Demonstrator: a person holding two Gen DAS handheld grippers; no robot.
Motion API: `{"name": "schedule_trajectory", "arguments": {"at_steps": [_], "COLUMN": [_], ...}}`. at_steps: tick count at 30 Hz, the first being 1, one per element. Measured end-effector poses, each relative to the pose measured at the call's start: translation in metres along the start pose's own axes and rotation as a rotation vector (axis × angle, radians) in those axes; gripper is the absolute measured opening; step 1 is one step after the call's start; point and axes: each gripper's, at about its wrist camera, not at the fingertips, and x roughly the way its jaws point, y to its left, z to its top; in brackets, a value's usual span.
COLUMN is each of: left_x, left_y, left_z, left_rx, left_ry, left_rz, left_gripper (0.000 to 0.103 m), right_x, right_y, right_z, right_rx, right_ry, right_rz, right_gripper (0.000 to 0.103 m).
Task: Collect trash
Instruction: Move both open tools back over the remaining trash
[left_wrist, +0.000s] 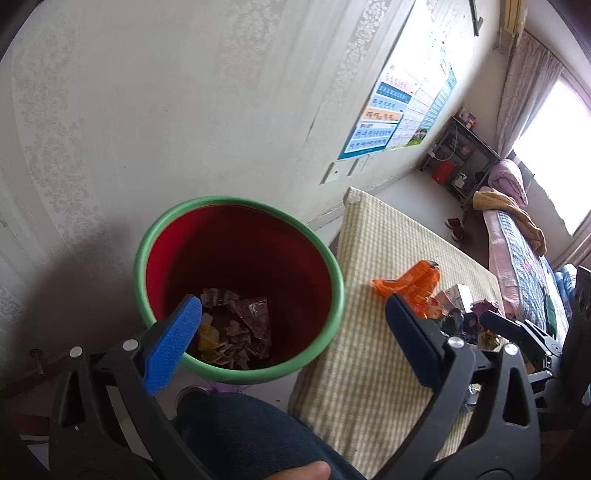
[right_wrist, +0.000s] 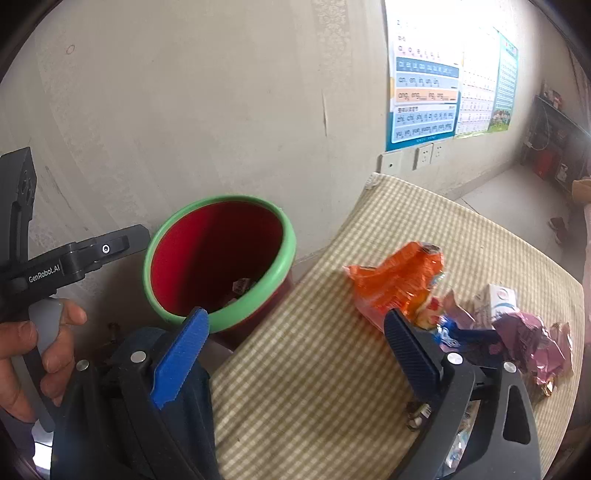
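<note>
I see both grippers released, nothing between the fingers: left gripper (left_wrist: 293, 317) over the red bin (left_wrist: 240, 288), lower centre; right gripper (right_wrist: 297, 326) over the checked cushion (right_wrist: 314, 369). Orange wrapper (right_wrist: 397, 284) and other wrappers (right_wrist: 532, 336) lie centre-right on it.

Black tongs (right_wrist: 295, 332), blue ribbed pads (right_wrist: 181, 360), silver screws, "GenRobot.AI" marking; dark jeans (left_wrist: 240, 432).

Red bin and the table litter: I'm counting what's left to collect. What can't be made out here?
- Red bin floor, right wrist view: near rim hides most contents.
- Litter pile behind the orange wrapper, right wrist view: right tool finger covers part.
- Same pile, left wrist view: left tool finger and the frame edge hide it.
</note>
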Motion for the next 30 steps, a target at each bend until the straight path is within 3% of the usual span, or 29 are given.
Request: {"name": "schedule_trajectory", "arguments": {"at_steps": [18,30], "left_x": [0.017,0.047], "left_y": [-0.147,-0.205], "left_z": [-0.039,-0.054], "left_rx": [0.197,0.266], "left_ry": [0.084,0.156], "left_rz": [-0.159,-0.196], "left_gripper": [0.097,0.097], "right_x": [-0.100,-0.134], "right_y": [-0.124,-0.188], "right_z": [-0.073,-0.100], "right_rx": [0.220,0.339], "right_ry": [-0.068,-0.112], "right_rz": [-0.198,-0.294], "right_gripper": [0.093,0.093]}}
